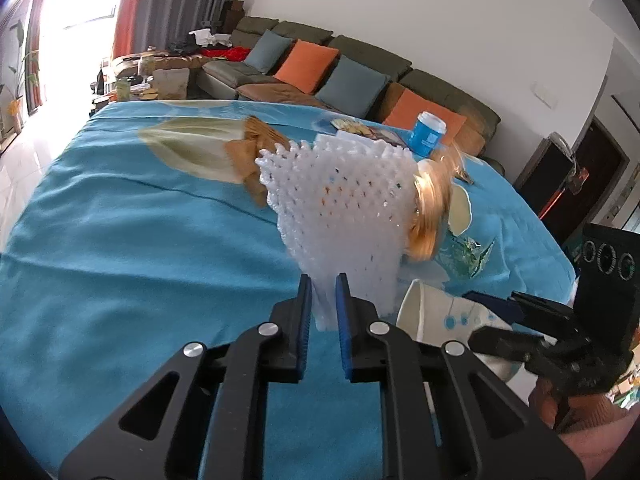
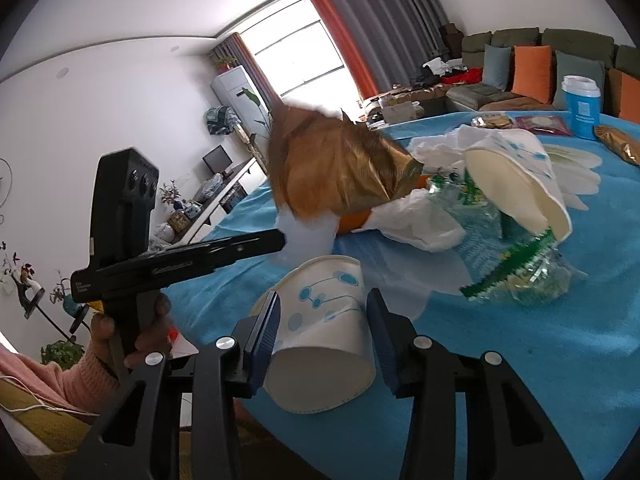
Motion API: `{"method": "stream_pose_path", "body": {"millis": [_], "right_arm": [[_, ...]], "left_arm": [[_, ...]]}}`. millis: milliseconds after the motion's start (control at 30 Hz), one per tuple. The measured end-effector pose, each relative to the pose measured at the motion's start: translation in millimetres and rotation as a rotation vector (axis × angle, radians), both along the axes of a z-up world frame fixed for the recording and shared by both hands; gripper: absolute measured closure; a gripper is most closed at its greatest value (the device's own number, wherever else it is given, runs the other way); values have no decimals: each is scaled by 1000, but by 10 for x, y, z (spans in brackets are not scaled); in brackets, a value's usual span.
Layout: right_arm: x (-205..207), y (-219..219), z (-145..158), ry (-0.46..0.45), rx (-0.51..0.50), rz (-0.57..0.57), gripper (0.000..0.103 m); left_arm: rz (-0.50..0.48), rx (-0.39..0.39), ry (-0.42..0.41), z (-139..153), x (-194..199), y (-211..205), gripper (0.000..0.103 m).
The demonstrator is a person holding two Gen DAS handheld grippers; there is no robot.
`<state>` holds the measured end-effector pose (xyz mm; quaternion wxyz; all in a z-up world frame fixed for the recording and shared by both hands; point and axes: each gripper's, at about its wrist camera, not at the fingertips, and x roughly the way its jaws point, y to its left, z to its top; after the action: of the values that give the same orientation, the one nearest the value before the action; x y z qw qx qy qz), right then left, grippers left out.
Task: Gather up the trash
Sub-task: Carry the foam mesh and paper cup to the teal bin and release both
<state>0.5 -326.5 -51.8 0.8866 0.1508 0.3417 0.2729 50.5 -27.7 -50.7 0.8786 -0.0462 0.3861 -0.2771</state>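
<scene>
- The table is covered with a blue cloth (image 1: 120, 240), and the trash lies on it, mostly near the edge where the person stands.
- A long sofa (image 1: 360, 64) with orange and grey-blue cushions stands behind the table, along the white wall.
- The left gripper (image 1: 323, 300) has its blue pads pressed onto the lower edge of a white foam fruit net (image 1: 340, 208) and holds it above the cloth; the net looks blurred.
- A golden-brown wrapper (image 2: 332, 168) hangs against this net. In the right wrist view it hides most of the net.
- The right gripper (image 2: 322, 332) is spread wide around a paper cup with blue dots (image 2: 324, 328). The cup lies on its side at the table edge. I cannot tell if the pads touch it.
- A second paper cup (image 2: 520, 184) lies tilted on a crumpled clear plastic bag with green print (image 2: 516, 264), beside white tissue (image 2: 416, 220).
- A blue cup with a white lid (image 2: 581, 106) stands upright at the far side, near some flat snack packets (image 2: 540, 124).
</scene>
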Motion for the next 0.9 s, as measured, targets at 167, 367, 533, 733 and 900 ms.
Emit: {"method": "stream_pose_path", "body": {"millis": [167,367,533,733,900], "right_arm": [[85,72,26,-11,3,21,61],[208,166,22,2,38,54,61],[288,340,99,-18,52,92,61],[512,587,103,-14,93,153,61],[719,824,91,-9,107,213,61]], "left_arm": [[50,-18,-30,111,-137,321,91],[137,-6,-76,236,-259,712,91],[207,7,-94,286,-319,981,91],[288,13,-93,261,-408,1266,91],[372,16,-83,216,-489,1586,91]]}}
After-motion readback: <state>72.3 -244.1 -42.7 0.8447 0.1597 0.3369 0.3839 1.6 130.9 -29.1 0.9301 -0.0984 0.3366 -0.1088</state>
